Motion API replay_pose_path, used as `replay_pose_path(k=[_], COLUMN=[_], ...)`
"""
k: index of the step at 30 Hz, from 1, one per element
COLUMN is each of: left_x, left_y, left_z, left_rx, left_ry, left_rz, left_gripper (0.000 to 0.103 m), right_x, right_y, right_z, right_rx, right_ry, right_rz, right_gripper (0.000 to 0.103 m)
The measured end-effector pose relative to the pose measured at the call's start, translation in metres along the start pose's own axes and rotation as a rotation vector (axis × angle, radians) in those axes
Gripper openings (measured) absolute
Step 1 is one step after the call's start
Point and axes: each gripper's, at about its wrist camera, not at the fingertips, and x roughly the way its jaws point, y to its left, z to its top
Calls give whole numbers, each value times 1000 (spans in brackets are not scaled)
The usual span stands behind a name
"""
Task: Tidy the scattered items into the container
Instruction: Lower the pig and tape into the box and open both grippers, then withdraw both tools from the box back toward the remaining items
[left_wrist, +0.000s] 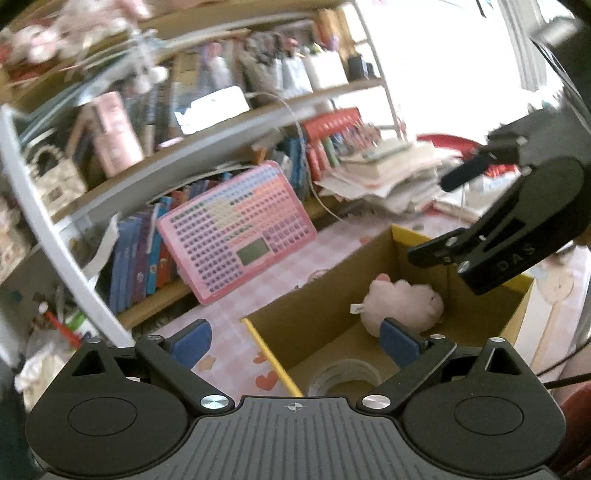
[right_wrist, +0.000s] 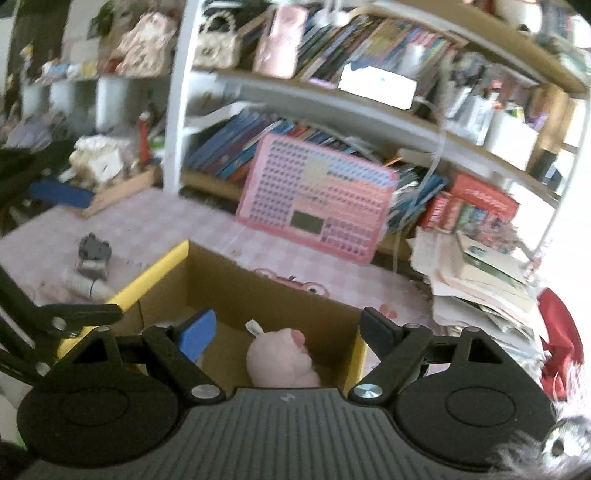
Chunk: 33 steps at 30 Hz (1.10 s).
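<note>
My right tool (right_wrist: 286, 334) hangs wide open and empty over the brown cardboard box (right_wrist: 236, 284), so the pink plush toy (right_wrist: 282, 360) lies inside; my left tool (left_wrist: 295, 341) is likewise spread, holding nothing.

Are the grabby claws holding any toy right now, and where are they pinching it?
Nothing is held. The left hand-held gripper and right hand-held gripper are both open and empty above the cardboard box. The pink plush toy lies loose inside it.

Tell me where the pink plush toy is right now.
The pink plush toy lies inside the cardboard box, against its far wall in the left wrist view, beyond a tape roll; the right wrist view shows it between the open fingers.
</note>
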Motion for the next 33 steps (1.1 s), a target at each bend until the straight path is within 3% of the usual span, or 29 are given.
replay_pose_path(k=[6,18,33], left_x=[-33,-98,-133], left_y=[24,66,89], left_z=[-19,-86,-153], left_rx=[-94,-232,-307], left_ry=[-42,23,108], left_rz=[21,28,36], left_gripper=[99,100,100], right_x=[-28,-83,-95], right_y=[13,65,157], right_z=[-10,-47,-79], right_rx=[94,249,246], right_ry=[-32,-27,89], right_rz=[-85,-218,-164], right_gripper=[84,85,85])
